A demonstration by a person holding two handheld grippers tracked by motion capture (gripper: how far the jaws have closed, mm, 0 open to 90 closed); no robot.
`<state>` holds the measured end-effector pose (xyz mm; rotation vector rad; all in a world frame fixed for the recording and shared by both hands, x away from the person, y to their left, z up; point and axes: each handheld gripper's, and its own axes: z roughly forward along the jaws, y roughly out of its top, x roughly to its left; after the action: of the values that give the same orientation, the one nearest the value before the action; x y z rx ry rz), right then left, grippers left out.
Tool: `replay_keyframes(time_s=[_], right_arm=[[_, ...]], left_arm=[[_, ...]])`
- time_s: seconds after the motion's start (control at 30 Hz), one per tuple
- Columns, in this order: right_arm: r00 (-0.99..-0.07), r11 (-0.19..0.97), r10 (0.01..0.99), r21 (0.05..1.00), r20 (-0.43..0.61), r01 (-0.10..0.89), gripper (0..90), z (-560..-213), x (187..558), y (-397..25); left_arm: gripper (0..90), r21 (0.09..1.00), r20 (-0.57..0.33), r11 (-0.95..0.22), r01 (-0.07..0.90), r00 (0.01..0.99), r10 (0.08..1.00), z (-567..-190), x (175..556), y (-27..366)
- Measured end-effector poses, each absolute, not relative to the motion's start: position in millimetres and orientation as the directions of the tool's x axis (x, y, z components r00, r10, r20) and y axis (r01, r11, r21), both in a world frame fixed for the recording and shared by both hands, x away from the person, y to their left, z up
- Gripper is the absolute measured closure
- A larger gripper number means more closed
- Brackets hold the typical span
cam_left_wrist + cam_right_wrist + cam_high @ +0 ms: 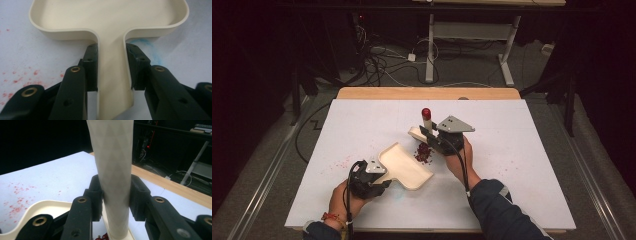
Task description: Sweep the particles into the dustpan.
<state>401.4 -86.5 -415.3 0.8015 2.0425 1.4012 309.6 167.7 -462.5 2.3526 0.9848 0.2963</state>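
Sweeping red crumbs into a dustpan. Left gripper [371, 176] is clamped on the cream dustpan [404, 165] by its flat handle; in the left gripper view both jaws press the handle's sides, pan lying flat on the white tabletop [362, 125] with its open lip toward the debris. Right gripper [437, 137] is closed around the pale handle of a brush [113, 182], which stands near upright with a red cap on top; the brush head sits just beyond the red crumb pile [423, 152]. The pile lies between brush head and pan lip, just beside the pan's right corner. Scattered red specks [343, 161] remain left of the pan, well apart from the main heap. Judgement: for a clean sweep, keep the pan lip pressed down to the tabletop so crumbs do not slide under, draw the brush toward the pan in short low strokes, and hold the handle grip firm against twisting. Risk: flicking crumbs past the rim.
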Motion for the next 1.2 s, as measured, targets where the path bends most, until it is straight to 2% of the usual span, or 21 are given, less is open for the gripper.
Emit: replay_keyframes(time_s=[0.57,1.2], right_arm=[[-0.696,0.262,0.716,0.944,-0.051,0.2,67.5,-415.9,373.1,-79.3],[-0.726,0.266,0.685,0.947,-0.057,0.177,69.0,-411.1,343.0,-61.0]], left_arm=[[63.6,0.566,-0.019,-0.529,0.633,0.651,0.759,-471.6,315.8,132.3],[63.4,0.556,-0.017,-0.533,0.638,0.65,0.76,-475.0,320.3,131.5]])
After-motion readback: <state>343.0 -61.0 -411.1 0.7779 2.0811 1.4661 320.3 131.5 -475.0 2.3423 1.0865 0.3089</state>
